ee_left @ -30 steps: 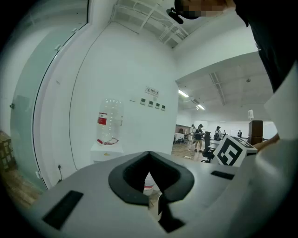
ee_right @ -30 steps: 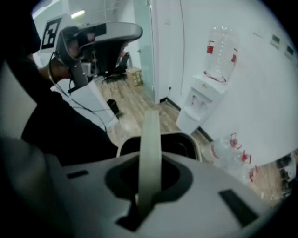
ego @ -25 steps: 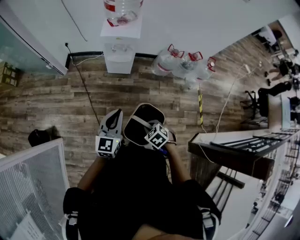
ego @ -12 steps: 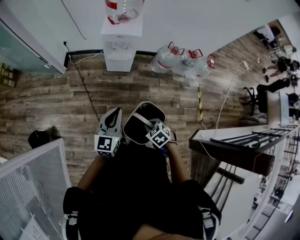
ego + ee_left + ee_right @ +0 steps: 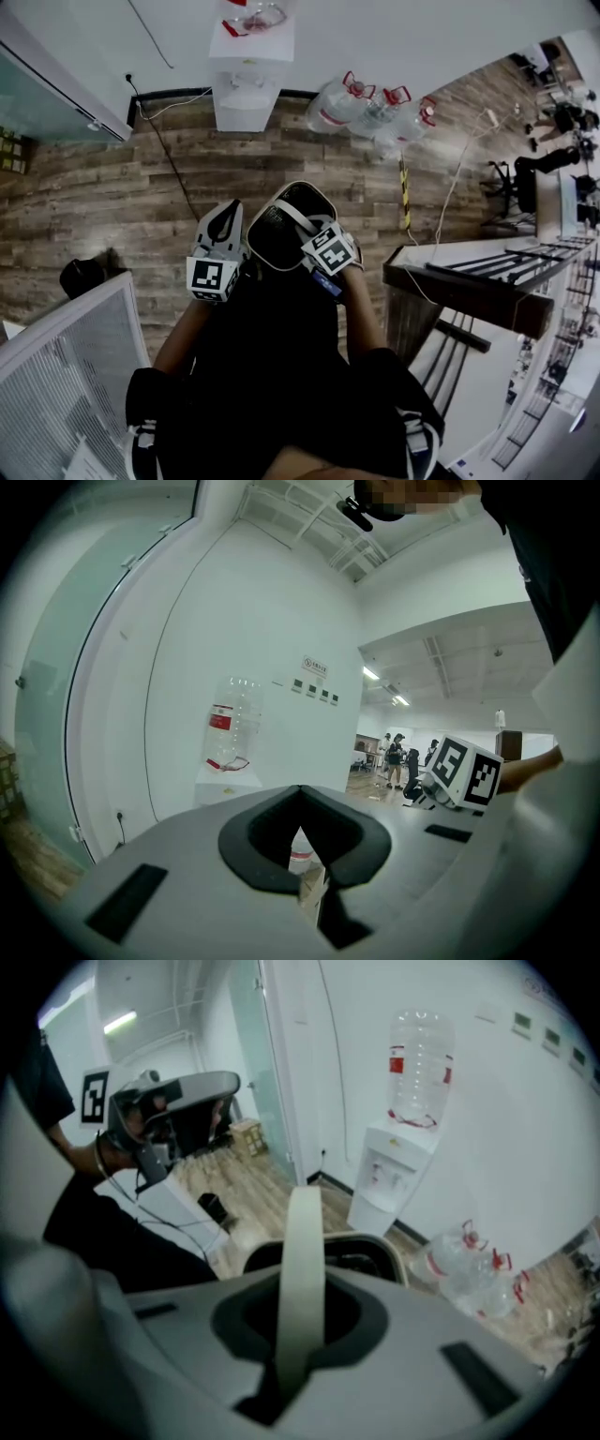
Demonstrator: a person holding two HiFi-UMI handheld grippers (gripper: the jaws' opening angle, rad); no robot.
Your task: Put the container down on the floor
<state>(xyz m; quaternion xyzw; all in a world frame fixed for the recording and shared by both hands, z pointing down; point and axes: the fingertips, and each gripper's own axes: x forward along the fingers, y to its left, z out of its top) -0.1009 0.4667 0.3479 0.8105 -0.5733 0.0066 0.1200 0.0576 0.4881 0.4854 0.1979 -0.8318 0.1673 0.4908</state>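
Note:
The container [image 5: 277, 234] is a dark bucket with a pale rim and a pale band handle [image 5: 298, 216], hanging in front of the person's body above the wooden floor [image 5: 141, 187]. My right gripper [image 5: 307, 242] is shut on that handle. In the right gripper view the handle [image 5: 302, 1260] runs straight up between the jaws of the right gripper [image 5: 298, 1330], with the container's rim [image 5: 380, 1246] beyond. My left gripper [image 5: 223, 217] hovers just left of the container and apart from it. In the left gripper view the left gripper [image 5: 309, 883] holds nothing, its jaws together.
A white water dispenser [image 5: 248, 89] with a bottle on top stands at the wall ahead. Several large water bottles [image 5: 370, 117] lie right of it. A desk partition [image 5: 66, 375] is at the near left, a dark table [image 5: 469, 295] at the right, a small black object [image 5: 82, 277] on the floor.
The container and both grippers have shifted a little forward, towards the dispenser. The grip on the handle is unchanged.

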